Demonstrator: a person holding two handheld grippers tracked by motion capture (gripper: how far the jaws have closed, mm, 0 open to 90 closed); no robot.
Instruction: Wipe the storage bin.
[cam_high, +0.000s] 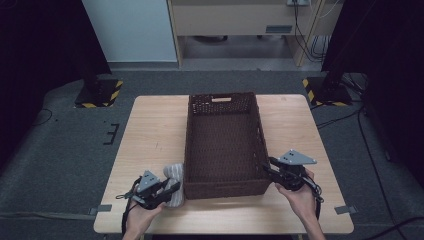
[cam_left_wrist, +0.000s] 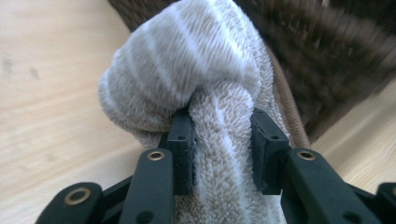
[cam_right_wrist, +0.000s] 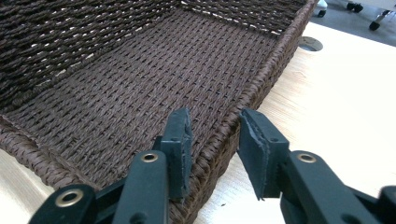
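Terry cloth of a rolled towel is clamped by the left gripper beside the basket. The right gripper, jaws apart, straddles the basket's rim; the high view shows the wooden table.

Left gripper sits at the near left corner of the basket, jaws clamped on a towel, hand behind it. Right gripper sits at the basket's near right corner, jaws straddling the right rim with a gap either side, not closed. Right hand grips from behind; both forearms enter from the near edge.
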